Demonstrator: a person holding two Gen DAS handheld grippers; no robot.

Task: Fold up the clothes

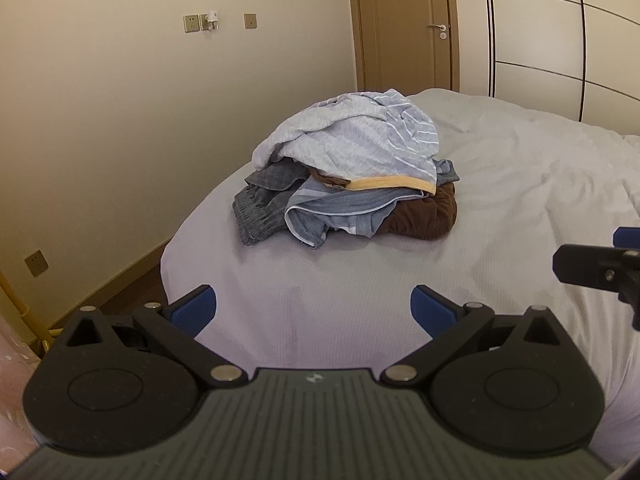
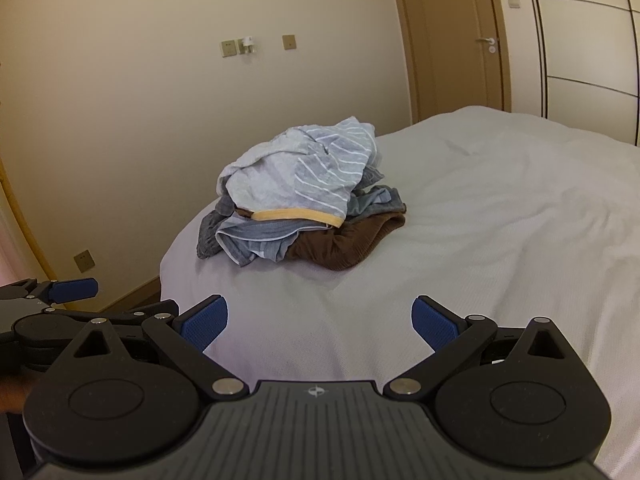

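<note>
In the left wrist view, the left tongs point(image 1: 314, 306) sit at 6 o'clock, low over the near edge of the bed point(image 1: 500, 208), their blue pads spread wide with nothing between them. Up at 12 o'clock from them, well apart, the pile of clothes point(image 1: 352, 176) rests on the white cover near the bed's left edge: a pale striped garment point(image 1: 372, 140) on top with a yellow band point(image 1: 388, 185) along its lower hem, a grey piece point(image 1: 260, 208) at the pile's 8 o'clock and a brown one point(image 1: 424, 216) at its 4 o'clock. The right tongs' black frame enters at 3 o'clock.

In the right wrist view, the right tongs point(image 2: 320, 320) likewise stand wide and empty over the bed cover, the pile at their 12 o'clock. The other tool lies at 9 o'clock. A door point(image 2: 452, 36) stands behind the bed at 1 o'clock.
</note>
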